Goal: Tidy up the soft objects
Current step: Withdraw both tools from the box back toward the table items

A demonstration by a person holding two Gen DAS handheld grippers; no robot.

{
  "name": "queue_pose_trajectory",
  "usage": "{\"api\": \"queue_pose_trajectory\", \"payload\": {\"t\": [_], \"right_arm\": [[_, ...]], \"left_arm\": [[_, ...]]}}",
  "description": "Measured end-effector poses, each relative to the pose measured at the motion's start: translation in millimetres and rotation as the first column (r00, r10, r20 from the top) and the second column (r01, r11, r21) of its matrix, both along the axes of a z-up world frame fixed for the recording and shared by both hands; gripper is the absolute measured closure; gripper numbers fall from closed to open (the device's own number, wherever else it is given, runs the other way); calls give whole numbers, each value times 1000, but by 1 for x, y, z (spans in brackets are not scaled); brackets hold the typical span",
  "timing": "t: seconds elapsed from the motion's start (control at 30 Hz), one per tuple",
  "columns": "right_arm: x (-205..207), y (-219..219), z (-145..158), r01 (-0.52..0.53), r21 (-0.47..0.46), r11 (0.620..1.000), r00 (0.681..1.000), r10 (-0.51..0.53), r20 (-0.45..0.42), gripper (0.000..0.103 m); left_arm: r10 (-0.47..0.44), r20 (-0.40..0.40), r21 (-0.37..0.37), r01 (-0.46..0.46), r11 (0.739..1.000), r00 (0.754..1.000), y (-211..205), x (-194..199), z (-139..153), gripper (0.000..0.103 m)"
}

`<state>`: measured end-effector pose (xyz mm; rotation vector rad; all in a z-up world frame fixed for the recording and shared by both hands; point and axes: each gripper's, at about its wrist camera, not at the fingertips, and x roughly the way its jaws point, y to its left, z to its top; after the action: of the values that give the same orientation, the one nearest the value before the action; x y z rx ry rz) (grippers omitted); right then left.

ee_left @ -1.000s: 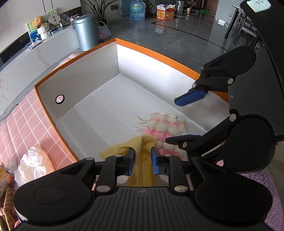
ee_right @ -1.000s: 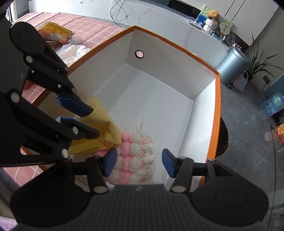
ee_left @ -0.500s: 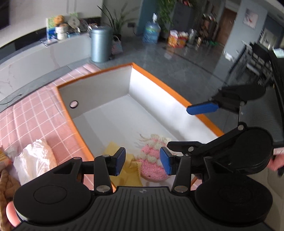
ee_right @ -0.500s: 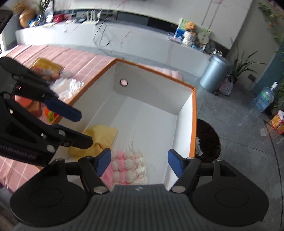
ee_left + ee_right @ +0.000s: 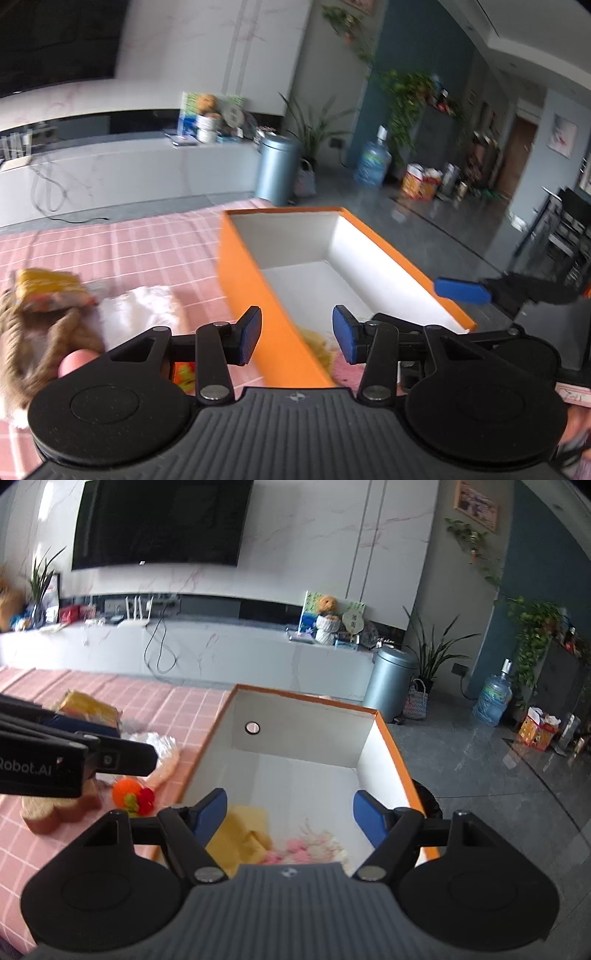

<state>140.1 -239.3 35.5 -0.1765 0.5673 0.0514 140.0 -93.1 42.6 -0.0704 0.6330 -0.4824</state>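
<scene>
We record the following, item by item.

Left gripper [image 5: 296, 339]: jaws parted at a middling width, nothing between the blue pads; it hangs over the near orange wall of the box.

Right gripper [image 5: 290, 814]: jaws wide, having just been opening, nothing between them; it sits above the box's near end.

Orange box [image 5: 391, 734], white inside, open-topped, on the pink checked cloth [image 5: 177, 705], with a round hole in its far wall.

Yellow cloth [image 5: 240, 830]: lies flat on the box floor, near-left corner.

Pink-and-white knitted piece [image 5: 314, 847]: on the box floor just right of the yellow cloth, touching it as far as we can tell.

Outside the box, on the checked cloth to its left: an orange knitted toy [image 5: 129, 794], a white fluffy piece [image 5: 140, 314], a brown plush item [image 5: 55, 810] and a yellow packet [image 5: 48, 290].
</scene>
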Motion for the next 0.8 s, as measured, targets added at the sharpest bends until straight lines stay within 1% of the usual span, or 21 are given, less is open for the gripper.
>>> {"api": "queue_pose_trajectory", "payload": {"t": [0.17, 0.23, 0.4, 0.43, 0.5, 0.6, 0.67, 0.73, 0.8], "right_arm": [[-20, 33, -1, 13, 27, 1000, 997, -15, 74, 28], [-27, 47, -1, 9, 34, 999, 994, -13, 107, 26], [-41, 76, -9, -16, 95, 995, 989, 2, 148, 25], [-42, 80, -12, -30, 104, 994, 989, 14, 150, 25], [-47, 94, -20, -48, 93, 995, 989, 34, 145, 26], [-50, 113, -30, -91, 68, 994, 989, 82, 120, 32], [-51, 123, -36, -118, 45, 992, 988, 112, 110, 33], [-51, 133, -43, -137, 19, 990, 986, 134, 102, 36], [-47, 138, -49, -146, 5, 989, 985, 145, 88, 39]], "left_arm": [[77, 26, -24, -76, 997, 997, 32, -16, -4, 50], [105, 36, -32, -104, 994, 994, 47, -25, -8, 50], [199, 25, -54, -198, 979, 980, 87, -39, -18, 50], [220, 19, -61, -219, 974, 975, 96, -42, -22, 50], [247, 9, -67, -246, 967, 969, 111, -46, -30, 51], [277, -15, -77, -277, 958, 961, 132, -50, -42, 51], [292, -28, -79, -293, 953, 956, 142, -51, -49, 52], [297, -22, -78, -298, 951, 955, 151, -54, -56, 52], [290, -6, -76, -289, 954, 957, 152, -53, -57, 52]]}}
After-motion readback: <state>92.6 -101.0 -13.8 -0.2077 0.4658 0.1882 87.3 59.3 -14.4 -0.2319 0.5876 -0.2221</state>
